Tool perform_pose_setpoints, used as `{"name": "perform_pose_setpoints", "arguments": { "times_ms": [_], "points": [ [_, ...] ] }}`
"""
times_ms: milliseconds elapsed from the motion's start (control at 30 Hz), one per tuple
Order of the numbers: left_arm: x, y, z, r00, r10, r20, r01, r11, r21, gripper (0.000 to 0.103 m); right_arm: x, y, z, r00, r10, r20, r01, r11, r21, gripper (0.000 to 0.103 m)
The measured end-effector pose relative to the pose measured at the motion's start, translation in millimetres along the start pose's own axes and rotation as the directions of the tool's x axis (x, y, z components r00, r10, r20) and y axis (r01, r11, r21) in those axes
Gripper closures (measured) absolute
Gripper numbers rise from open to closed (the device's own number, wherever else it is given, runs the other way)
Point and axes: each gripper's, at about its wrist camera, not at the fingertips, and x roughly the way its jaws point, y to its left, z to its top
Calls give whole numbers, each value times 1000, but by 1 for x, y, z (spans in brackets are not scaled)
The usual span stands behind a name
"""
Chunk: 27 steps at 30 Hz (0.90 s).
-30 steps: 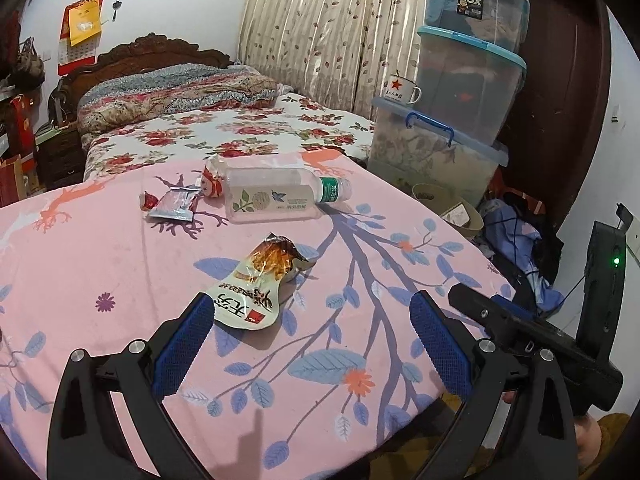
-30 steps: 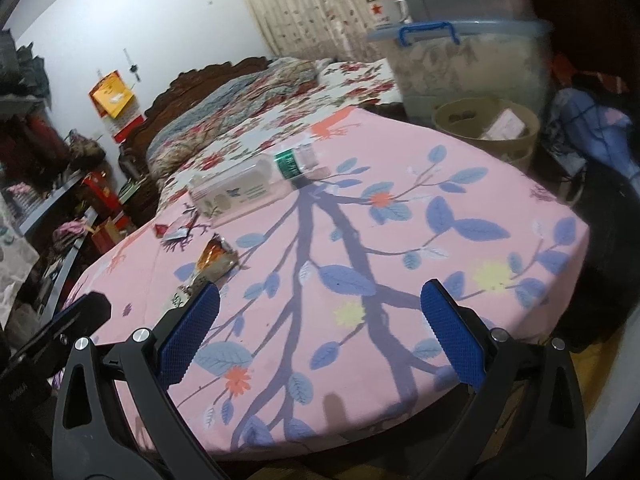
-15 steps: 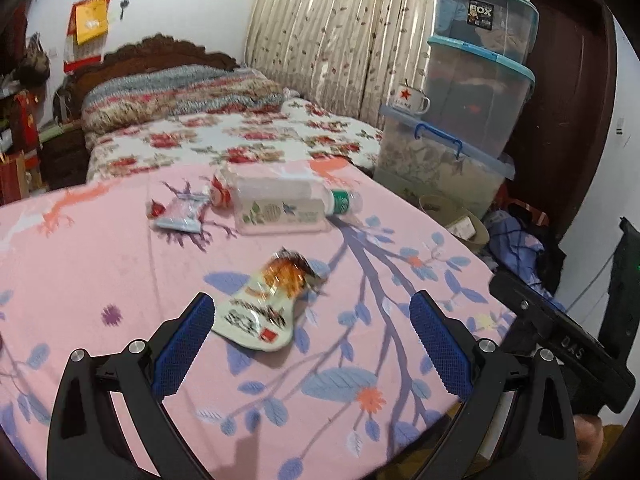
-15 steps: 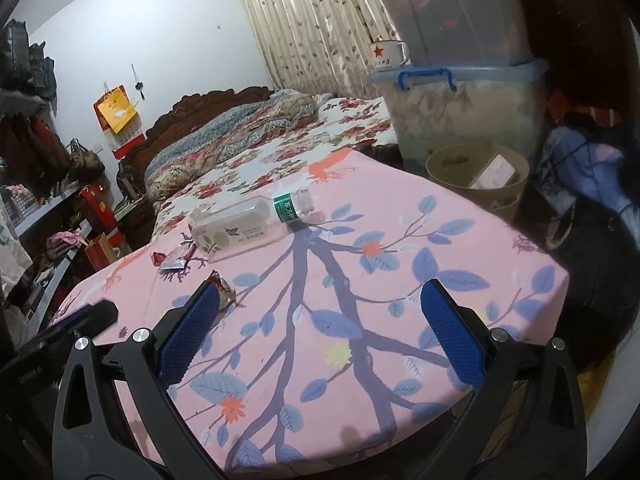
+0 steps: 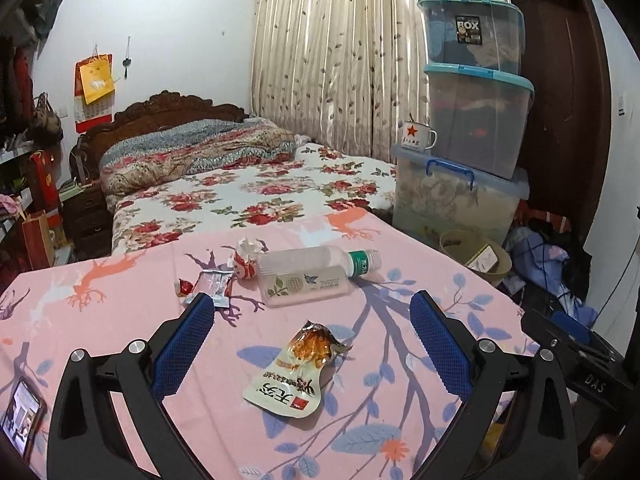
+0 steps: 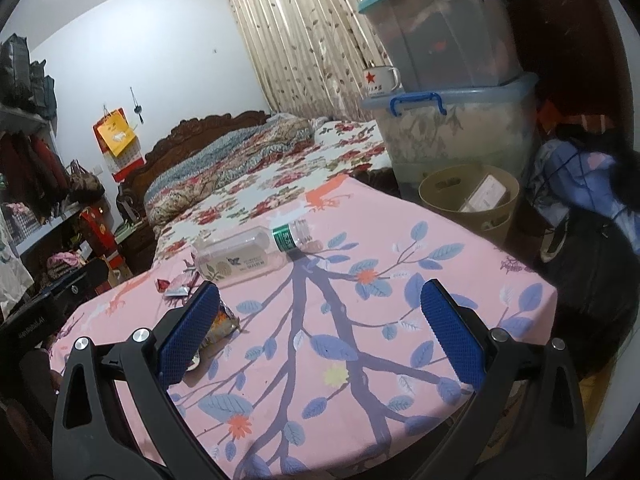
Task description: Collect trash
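A torn snack pouch (image 5: pixel 294 372) lies on the pink tablecloth (image 5: pixel 120 320), between the fingers of my open left gripper (image 5: pixel 312 344), which hovers above it. Farther back lies an empty clear bottle (image 5: pixel 308 276) with a green cap band, on its side. Left of it are a silver wrapper (image 5: pixel 212 286), a small red wrapper (image 5: pixel 185 287) and a crumpled red-white wrapper (image 5: pixel 246 264). My right gripper (image 6: pixel 320 328) is open and empty over the cloth, with the bottle (image 6: pixel 248 256) ahead and the pouch (image 6: pixel 222 322) behind its left finger. A tan bin (image 6: pixel 468 200) stands on the floor beyond the table's right edge.
A flowered bed (image 5: pixel 260 192) lies behind the table. Stacked plastic storage boxes (image 5: pixel 472 120) with an enamel mug (image 5: pixel 418 136) rise at the right, clothes (image 5: pixel 548 264) heaped beside them. A phone (image 5: pixel 20 416) rests at the table's near left.
Both grippers have tilted up and drawn back a little, so more of the room shows. The trash has not moved. Both stay open.
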Motion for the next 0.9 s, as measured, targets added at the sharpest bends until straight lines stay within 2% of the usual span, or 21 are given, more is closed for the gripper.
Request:
{"name": "perform_pose_setpoints", "arguments": {
  "times_ms": [200,733,900],
  "points": [
    [4,2,-7,1000,2,-26,-2,1000,-9,9,5,0,-3,999,23,-27,-23,1000,20,3],
    [12,0,-14,997,-13,-69,12,1000,-22,9,5,-3,-6,1000,-1,-26,3,999,41,3],
    [14,5,-17,998,2,-56,-5,999,-44,9,7,-1,-7,999,-3,-44,5,999,37,3]
  ]
}}
